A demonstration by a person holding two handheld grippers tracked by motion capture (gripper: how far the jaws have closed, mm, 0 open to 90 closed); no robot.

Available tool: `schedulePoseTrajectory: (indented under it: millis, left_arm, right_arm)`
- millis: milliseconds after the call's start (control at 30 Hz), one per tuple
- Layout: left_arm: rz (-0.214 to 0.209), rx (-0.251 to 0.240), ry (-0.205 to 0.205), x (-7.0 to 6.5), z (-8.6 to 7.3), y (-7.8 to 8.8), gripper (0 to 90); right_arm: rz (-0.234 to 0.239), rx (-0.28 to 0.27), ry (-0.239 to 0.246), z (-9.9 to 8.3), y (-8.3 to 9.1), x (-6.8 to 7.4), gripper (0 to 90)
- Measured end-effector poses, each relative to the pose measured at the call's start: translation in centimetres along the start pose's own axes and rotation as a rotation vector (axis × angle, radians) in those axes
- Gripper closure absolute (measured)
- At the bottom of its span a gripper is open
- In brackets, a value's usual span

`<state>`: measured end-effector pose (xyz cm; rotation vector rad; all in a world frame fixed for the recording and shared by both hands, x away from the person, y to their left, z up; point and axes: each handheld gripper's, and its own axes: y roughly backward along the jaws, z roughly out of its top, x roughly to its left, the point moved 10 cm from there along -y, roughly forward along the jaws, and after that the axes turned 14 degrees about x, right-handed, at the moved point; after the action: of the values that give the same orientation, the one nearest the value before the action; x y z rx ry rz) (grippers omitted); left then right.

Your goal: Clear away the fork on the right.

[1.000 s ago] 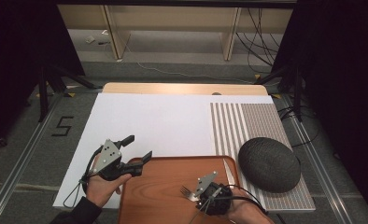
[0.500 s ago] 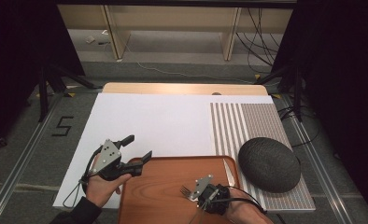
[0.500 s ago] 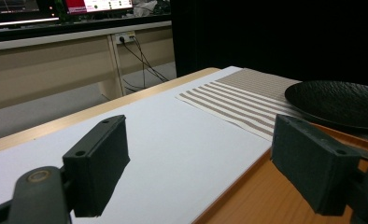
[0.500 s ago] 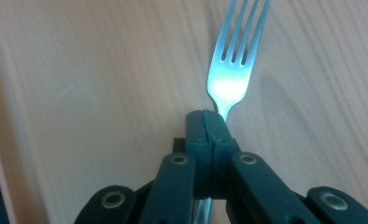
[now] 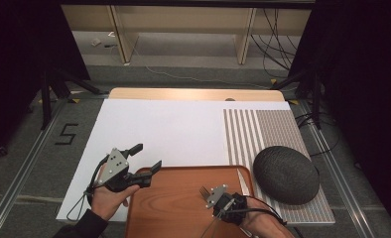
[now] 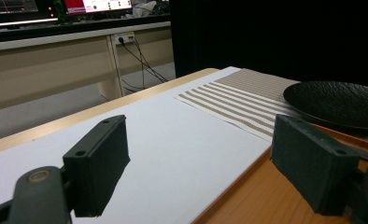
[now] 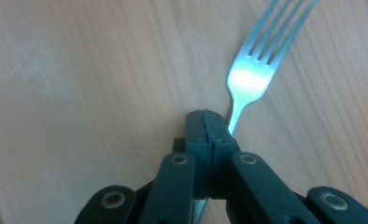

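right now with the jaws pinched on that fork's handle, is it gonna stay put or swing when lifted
The fork looks like thin polished metal, so probably stiff and light. Its glossy handle may slip or pivot, since the right gripper appears to pinch only a narrow neck, with the tines reaching well beyond the jaws. Pushed on the smooth wooden tray, it would likely slide, not roll.

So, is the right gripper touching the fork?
Touching. In the right gripper view the right gripper has its jaws shut on the handle of the fork.

Two black claws (image 5: 144,156) (image 7: 205,126) with brass-ringed screws, grey three-cornered plates, trailing black cables, one dark sleeve (image 5: 82,227).
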<state>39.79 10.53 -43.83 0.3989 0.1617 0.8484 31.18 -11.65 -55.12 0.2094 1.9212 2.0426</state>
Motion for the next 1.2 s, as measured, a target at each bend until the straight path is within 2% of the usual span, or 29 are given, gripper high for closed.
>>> schedulePoseTrajectory:
  millis: [467, 1200]
  left_arm:
    - [0.000, -0.003, 0.002, 0.0, 0.0, 0.0, 18.8]
    - [0.002, -0.002, -0.001, 0.0, 0.0, 0.1, 18.8]
  right_arm:
    - [0.008, 0.023, -0.039, -1.1, 0.0, -1.3, 90.0]
    - [0.017, 0.042, -0.076, -2.2, 0.1, -2.1, 90.0]
